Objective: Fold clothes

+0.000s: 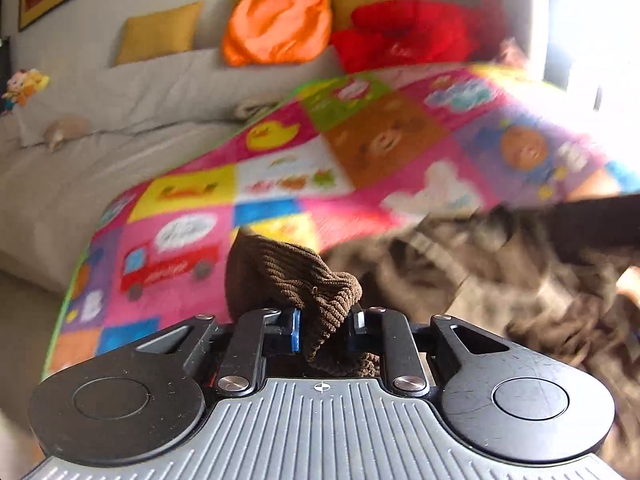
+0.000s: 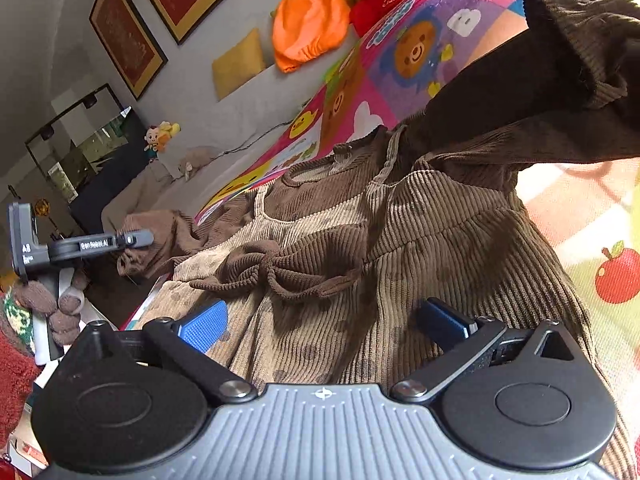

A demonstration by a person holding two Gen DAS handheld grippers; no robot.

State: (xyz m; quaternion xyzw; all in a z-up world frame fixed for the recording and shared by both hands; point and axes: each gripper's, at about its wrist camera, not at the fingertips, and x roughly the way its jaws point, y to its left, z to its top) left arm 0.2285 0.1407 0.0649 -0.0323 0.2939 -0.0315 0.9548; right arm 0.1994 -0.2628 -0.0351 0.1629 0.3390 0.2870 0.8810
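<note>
A brown corduroy garment (image 2: 400, 224) with a drawstring bow lies spread on a colourful patchwork mat (image 2: 408, 52). My left gripper (image 1: 326, 330) is shut on a dark brown ribbed sleeve cuff (image 1: 288, 272) and holds it above the mat (image 1: 280, 168); the rest of the garment (image 1: 500, 264) is blurred at the right. In the right wrist view the left gripper (image 2: 132, 240) shows at the far left, at the sleeve end (image 2: 160, 236). My right gripper (image 2: 324, 328) is open, its blue pads (image 2: 202, 330) wide apart over the garment's lower part. A dark sleeve (image 2: 540, 92) crosses the upper right.
A grey sofa (image 1: 100, 148) stands behind the mat with yellow cushions (image 1: 160, 32), an orange pumpkin cushion (image 1: 276, 20) and a red plush (image 1: 404, 32). Framed pictures (image 2: 124, 32) hang on the wall. A small doll (image 2: 160, 136) sits on the sofa arm.
</note>
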